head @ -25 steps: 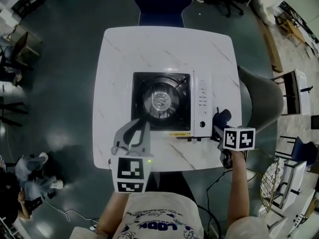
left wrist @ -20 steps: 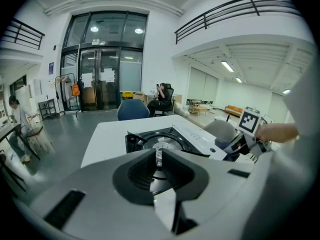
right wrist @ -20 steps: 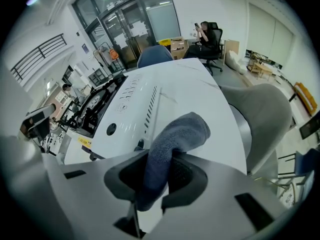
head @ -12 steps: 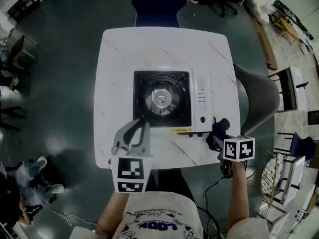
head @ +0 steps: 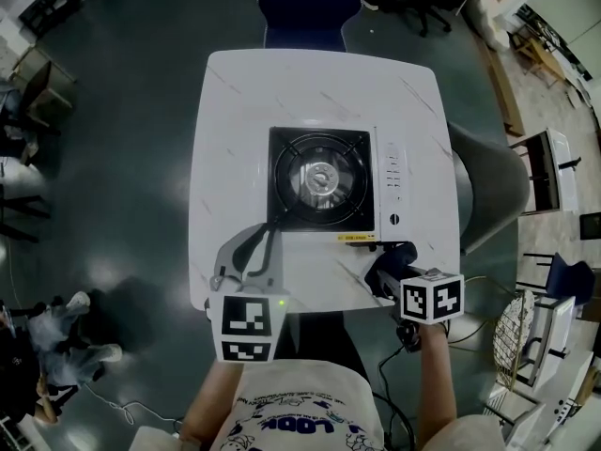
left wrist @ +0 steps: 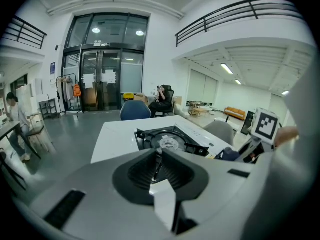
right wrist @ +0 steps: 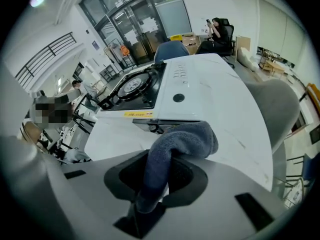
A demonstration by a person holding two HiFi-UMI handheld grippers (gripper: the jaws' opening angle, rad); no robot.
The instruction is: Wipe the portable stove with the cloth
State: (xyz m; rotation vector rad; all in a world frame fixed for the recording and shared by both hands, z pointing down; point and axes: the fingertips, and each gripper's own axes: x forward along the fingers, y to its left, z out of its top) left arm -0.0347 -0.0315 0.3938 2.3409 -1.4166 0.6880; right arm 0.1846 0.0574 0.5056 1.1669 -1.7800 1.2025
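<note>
The white, marble-veined counter is square with rounded corners. Its near edge runs beneath both claws, and bare top lies open to the left of the left claw. The portable stove, a white casing round a black burner well, sits just ahead of the right claw, apart from it. The left claw's jaws are closed together, empty. The right claw pinches a soft, dark bluish terry cloth that flops forward over its jaws.
</note>
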